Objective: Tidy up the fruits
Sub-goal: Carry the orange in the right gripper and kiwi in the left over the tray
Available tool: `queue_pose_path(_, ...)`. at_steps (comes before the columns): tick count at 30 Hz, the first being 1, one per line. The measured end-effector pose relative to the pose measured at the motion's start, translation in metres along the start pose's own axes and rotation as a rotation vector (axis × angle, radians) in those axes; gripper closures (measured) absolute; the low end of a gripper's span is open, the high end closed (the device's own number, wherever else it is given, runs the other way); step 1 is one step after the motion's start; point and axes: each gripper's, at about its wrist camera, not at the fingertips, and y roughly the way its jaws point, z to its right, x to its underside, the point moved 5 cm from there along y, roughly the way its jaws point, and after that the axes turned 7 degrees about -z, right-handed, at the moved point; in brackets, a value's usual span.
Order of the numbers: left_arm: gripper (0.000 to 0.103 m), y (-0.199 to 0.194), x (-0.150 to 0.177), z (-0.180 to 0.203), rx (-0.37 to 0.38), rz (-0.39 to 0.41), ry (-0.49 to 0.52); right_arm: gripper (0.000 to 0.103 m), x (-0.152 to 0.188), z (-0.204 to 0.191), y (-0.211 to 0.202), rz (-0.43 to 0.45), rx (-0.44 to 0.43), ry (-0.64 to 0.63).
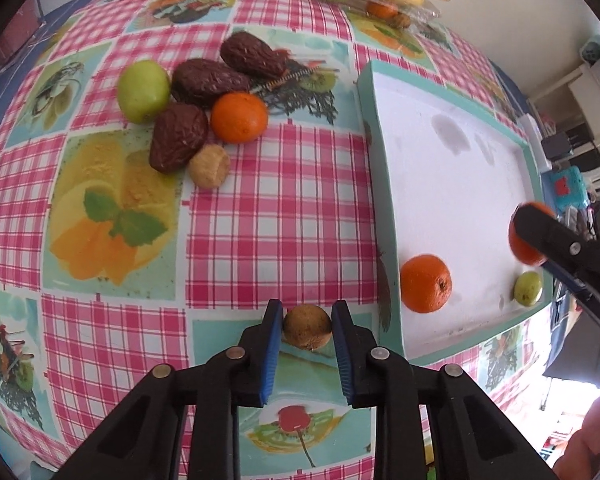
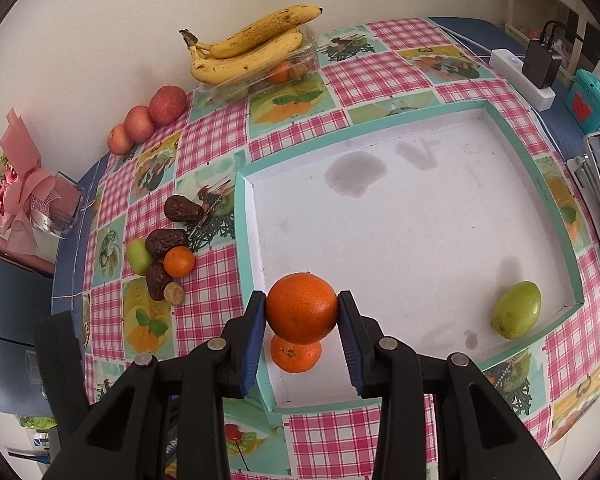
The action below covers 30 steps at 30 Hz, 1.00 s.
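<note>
Right claw (image 2: 302, 314) clamps a mandarin (image 2: 301, 307) between blue pads, above the near-left corner of the white tray (image 2: 420, 240); second mandarin (image 2: 296, 354) lies on the tray floor directly beneath; green fruit (image 2: 516, 310) lies in the near-right corner. Left claw (image 1: 306, 326) holds a small brown round fruit (image 1: 307, 326) between its pads, over the counter (image 1: 280, 208) just beside the tray's teal rim. Counter covering: pink-and-white check oilcloth with fruit-print panels; tray floor carries grey stains. Loose cluster left of tray: three dates (image 2: 166, 240), one green fruit (image 2: 139, 256), one mandarin (image 2: 179, 262), one tan round fruit (image 2: 174, 293), mostly touching. Back edge by cream wall: bananas (image 2: 248, 46) atop a clear plastic box (image 2: 296, 64), three red apples (image 2: 144, 120) in a row. Far left: pink wrapped bouquet (image 2: 16, 176). Far right: white power strip (image 2: 520, 72) with black adapter, teal device (image 2: 588, 104).
</note>
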Motion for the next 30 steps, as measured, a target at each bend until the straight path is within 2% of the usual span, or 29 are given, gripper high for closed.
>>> queue_pose_path(3,0.076,-0.006,-0.004,0.003,0.015,0.026,0.002,0.066,-0.002,0.008,0.001,-0.004,0.008,0.024)
queue_pose_path(7,0.076,-0.017,-0.011,0.008,0.021,0.075,0.027,0.066,-0.007,0.027,0.001,0.006,0.063,0.063)
queue_pose_path(11,0.076,-0.034,-0.019,0.025,0.077,0.153,0.076,0.066,-0.014,0.051,0.003,0.012,0.094,0.114)
queue_pose_path(14,0.076,-0.043,-0.029,0.045,0.095,0.217,0.133,0.066,-0.021,0.059,0.003,0.029,0.094,0.121)
queue_pose_path(17,0.076,-0.042,-0.039,0.059,0.097,0.248,0.182,0.066,-0.029,0.064,0.005,0.052,0.095,0.119)
queue_pose_path(19,0.076,-0.038,-0.046,0.065,0.097,0.248,0.201,0.066,-0.034,0.067,0.009,0.057,0.092,0.117)
queue_pose_path(24,0.076,-0.013,-0.066,0.077,0.118,0.185,0.19,0.066,-0.045,0.077,0.019,0.038,0.102,0.139)
queue_pose_path(30,0.076,0.001,-0.089,0.095,0.093,0.17,0.227,0.066,-0.068,0.095,0.019,0.052,0.133,0.153)
